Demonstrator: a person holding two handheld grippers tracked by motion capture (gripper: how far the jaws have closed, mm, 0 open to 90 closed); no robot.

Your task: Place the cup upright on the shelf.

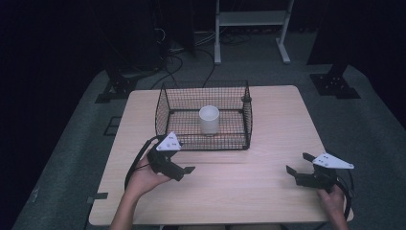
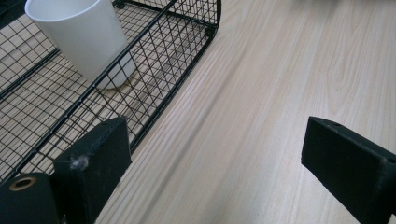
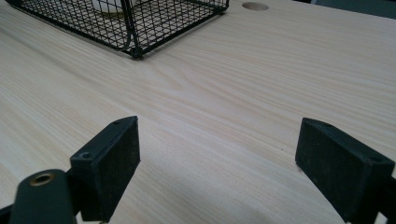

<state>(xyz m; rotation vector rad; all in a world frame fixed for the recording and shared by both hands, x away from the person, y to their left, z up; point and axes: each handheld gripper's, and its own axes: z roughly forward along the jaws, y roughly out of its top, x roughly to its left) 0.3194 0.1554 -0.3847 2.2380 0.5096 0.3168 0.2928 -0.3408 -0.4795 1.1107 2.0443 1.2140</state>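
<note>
Black wire is forming the basket (image 1: 203, 115) that is sitting toward the far middle of the table (image 1: 268, 191), and that mesh is the likeliest source of trouble: the white cup (image 1: 209, 119) is standing upright inside the basket, so a jaw coming in too low over the near wall could be catching the rim wire and dragging the whole basket, or nudging the cup and tipping it. The left gripper (image 1: 184, 170) is hovering just in front of the basket's near-left corner, jaws standing apart with nothing between them; the right gripper (image 1: 296, 165) is resting well to the basket's right and nearer the person, likewise spread wide and empty. The cup is looking plain, smooth and slightly tapered; it is probably empty, though its inside is hard to make out.
</note>
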